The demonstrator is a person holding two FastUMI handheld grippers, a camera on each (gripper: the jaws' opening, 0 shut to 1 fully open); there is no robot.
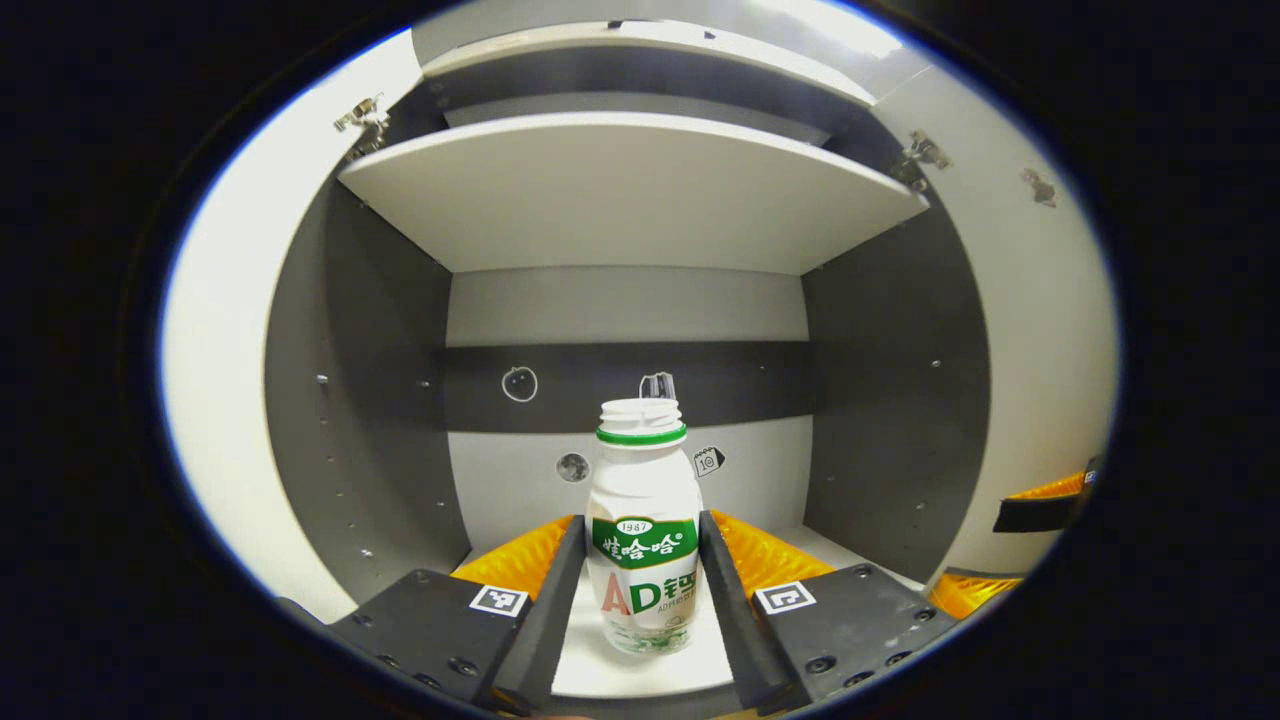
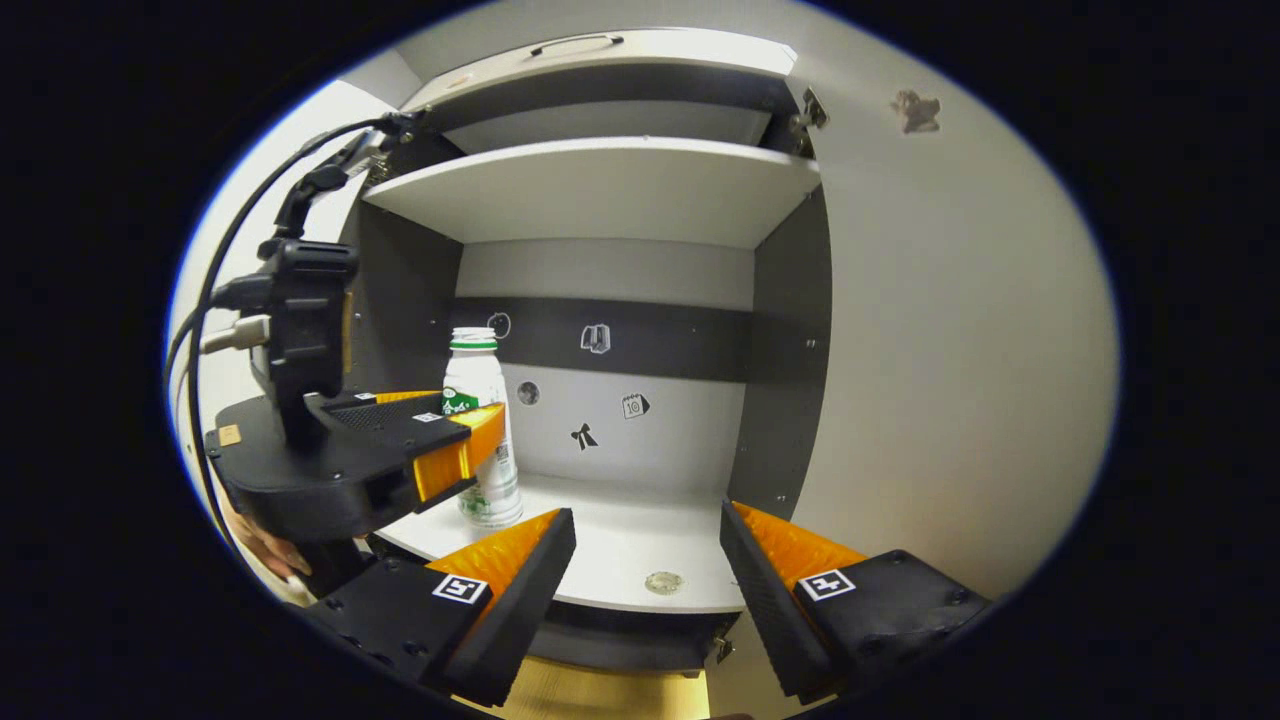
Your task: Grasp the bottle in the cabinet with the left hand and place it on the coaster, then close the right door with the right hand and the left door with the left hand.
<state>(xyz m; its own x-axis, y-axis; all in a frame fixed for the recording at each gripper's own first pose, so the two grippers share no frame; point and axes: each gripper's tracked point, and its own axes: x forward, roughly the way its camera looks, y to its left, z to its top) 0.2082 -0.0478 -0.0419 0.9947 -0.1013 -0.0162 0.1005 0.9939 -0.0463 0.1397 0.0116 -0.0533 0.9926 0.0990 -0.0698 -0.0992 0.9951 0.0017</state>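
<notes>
Left gripper straddles the bottle on the cabinet floor; whether it grips, I cannot tell. An off-centre squeeze could topple it. Right gripper gapes empty

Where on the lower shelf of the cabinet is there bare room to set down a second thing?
Free: the lower shelf from the bottle across to the cabinet's right wall, apart from a small round mark near the front edge. Crowded: the left end, where the left gripper stands around the bottle.
</notes>
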